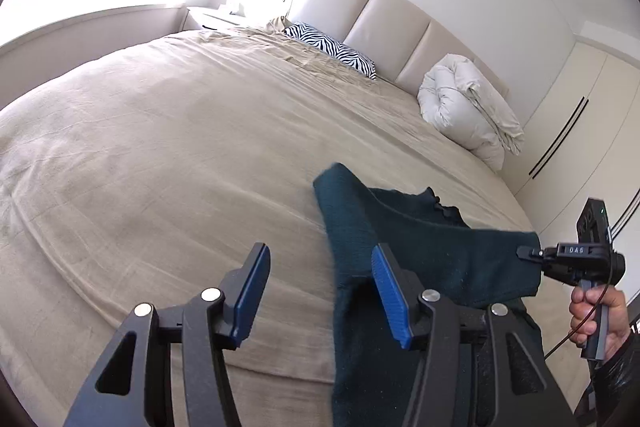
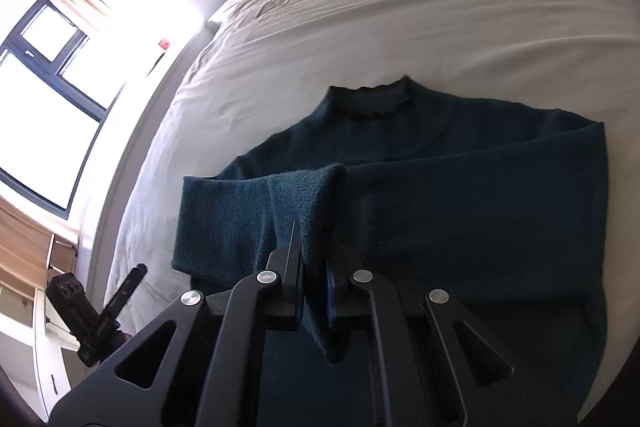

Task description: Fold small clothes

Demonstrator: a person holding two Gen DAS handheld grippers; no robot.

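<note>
A dark teal sweater [image 2: 420, 163] lies on the beige bed [image 1: 168, 147], collar toward the headboard [image 1: 384, 23]. The right gripper [image 2: 316, 267] is clamped tight on a sleeve cuff, lifting it above the sweater's body. The left gripper [image 1: 320, 287] stands parted with nothing between its blue pads [image 1: 248, 299]; only bed sheet shows there, and its frame hides the sweater's near edge. A hand [image 1: 596, 311] grips the right tool's handle, cut off at the frame's edge. A zebra pillow [image 1: 332, 47] rests against the headboard.

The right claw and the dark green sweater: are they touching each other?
Touching. The right wrist view shows the right claw shut on a raised fold of the dark green sweater.
</note>
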